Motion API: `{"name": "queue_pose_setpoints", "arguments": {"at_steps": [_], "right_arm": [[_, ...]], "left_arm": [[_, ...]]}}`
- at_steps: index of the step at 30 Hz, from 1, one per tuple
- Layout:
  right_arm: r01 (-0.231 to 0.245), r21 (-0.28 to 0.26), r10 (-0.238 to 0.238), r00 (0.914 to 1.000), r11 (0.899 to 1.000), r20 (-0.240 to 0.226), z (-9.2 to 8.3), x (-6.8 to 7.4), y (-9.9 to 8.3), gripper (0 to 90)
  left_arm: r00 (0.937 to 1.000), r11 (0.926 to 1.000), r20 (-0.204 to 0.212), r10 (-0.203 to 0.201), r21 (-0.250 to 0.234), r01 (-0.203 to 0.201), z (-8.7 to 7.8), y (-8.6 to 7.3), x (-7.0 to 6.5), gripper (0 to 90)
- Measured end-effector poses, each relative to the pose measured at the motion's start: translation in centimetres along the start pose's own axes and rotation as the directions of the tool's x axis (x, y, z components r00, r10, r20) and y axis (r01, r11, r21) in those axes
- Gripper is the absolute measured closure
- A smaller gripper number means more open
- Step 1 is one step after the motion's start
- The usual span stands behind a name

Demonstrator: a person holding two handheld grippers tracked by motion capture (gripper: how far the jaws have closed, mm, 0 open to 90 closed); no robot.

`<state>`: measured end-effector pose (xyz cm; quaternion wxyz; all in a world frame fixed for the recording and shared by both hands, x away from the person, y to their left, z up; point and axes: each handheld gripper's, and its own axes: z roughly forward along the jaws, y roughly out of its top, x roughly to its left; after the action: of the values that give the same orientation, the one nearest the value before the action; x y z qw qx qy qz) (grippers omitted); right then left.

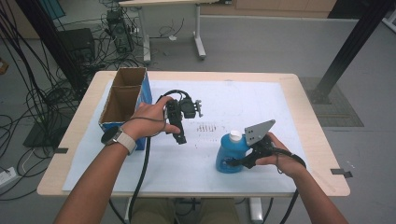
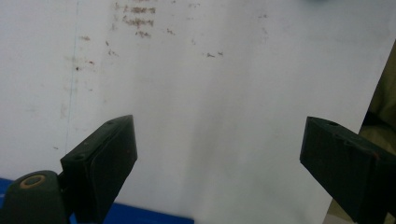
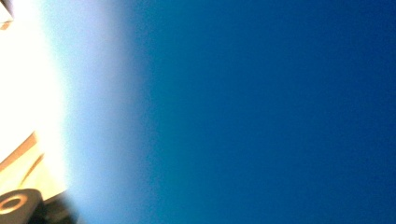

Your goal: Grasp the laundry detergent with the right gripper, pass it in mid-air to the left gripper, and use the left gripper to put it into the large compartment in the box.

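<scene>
blue bottle: pinched by right gripper; lift straight, upright
left gripper: jaws spread, empty
box: likely target

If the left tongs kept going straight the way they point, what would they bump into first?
Probably the white sheet covering the table. The left tongs are open with nothing between them, pointing down at bare sheet, though the depth is hard to judge.

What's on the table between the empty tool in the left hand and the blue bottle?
Nothing but bare white sheet with a patch of small brown marks. The high view shows this stretch between the left tool and the blue bottle.
</scene>
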<state>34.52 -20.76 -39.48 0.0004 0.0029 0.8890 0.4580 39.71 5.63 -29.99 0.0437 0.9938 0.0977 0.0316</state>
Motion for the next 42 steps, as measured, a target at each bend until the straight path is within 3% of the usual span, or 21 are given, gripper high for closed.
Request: {"name": "queue_pose_setpoints", "arguments": {"at_steps": [42], "right_arm": [[-0.007,-0.005,0.007,1.0000,1.000,-0.005,0.02,-0.04,-0.07,43.3]], "left_arm": [[1.0000,1.0000,0.001,-0.006,-0.001,0.006,-0.26,-0.30,0.06,11.3]]}}
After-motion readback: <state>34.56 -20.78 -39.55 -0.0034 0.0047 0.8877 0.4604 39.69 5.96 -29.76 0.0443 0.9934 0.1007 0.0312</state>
